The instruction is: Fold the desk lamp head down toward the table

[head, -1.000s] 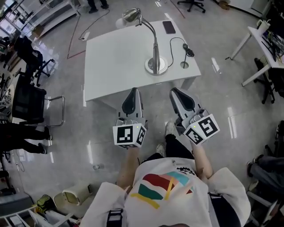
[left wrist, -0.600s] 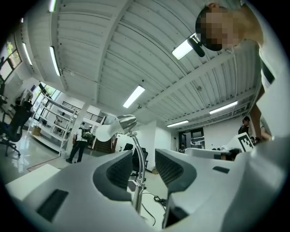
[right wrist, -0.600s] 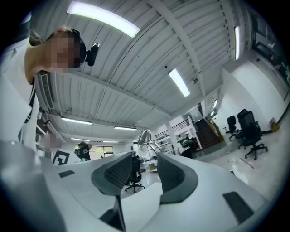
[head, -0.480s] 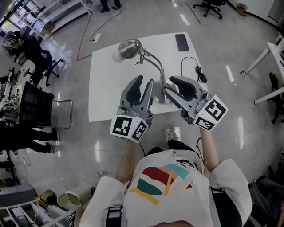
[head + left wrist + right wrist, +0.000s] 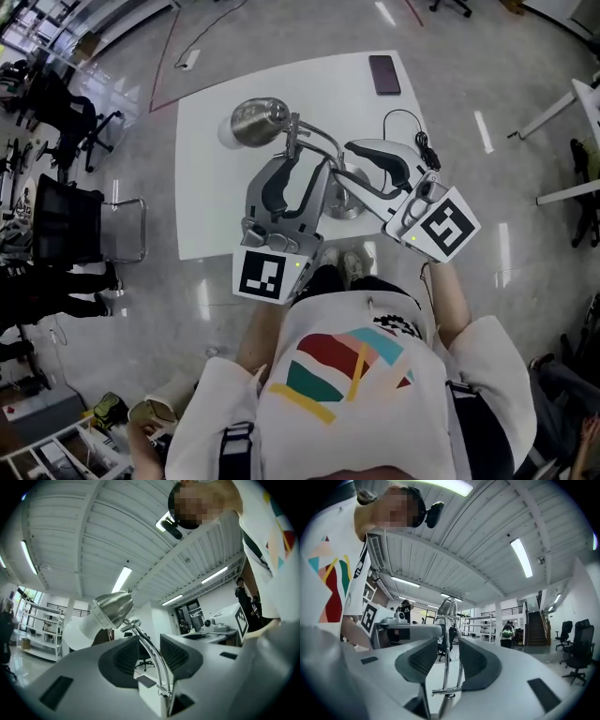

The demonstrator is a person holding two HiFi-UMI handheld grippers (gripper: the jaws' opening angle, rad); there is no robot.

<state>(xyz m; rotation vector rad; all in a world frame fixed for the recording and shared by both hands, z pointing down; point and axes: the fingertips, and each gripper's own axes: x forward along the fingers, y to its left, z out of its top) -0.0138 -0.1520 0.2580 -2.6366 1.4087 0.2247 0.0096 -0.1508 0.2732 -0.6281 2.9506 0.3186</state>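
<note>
Two wide, just-opened jaw pairs, left tool [image 5: 298, 173] and right tool [image 5: 349, 161], astride the desk lamp arm [image 5: 151, 654] on the counter [image 5: 214, 202], clamping nothing: beware tipping its base [image 5: 344, 204] by forcing the head [image 5: 255, 122] down.

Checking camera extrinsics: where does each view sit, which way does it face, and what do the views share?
Head view: on the person's head, looking steeply down at the white table and desk lamp; shows the shirt, left tongs and right tongs.
Left gripper view: rides the left tongs, looks slightly upward along jaws that have just opened, lamp arm between them; shirt at right.
Right gripper view: rides the right tongs, similar tilt, jaws just opened, lamp stem between them; shirt at left.
Shared: all three see the lamp head.
</note>
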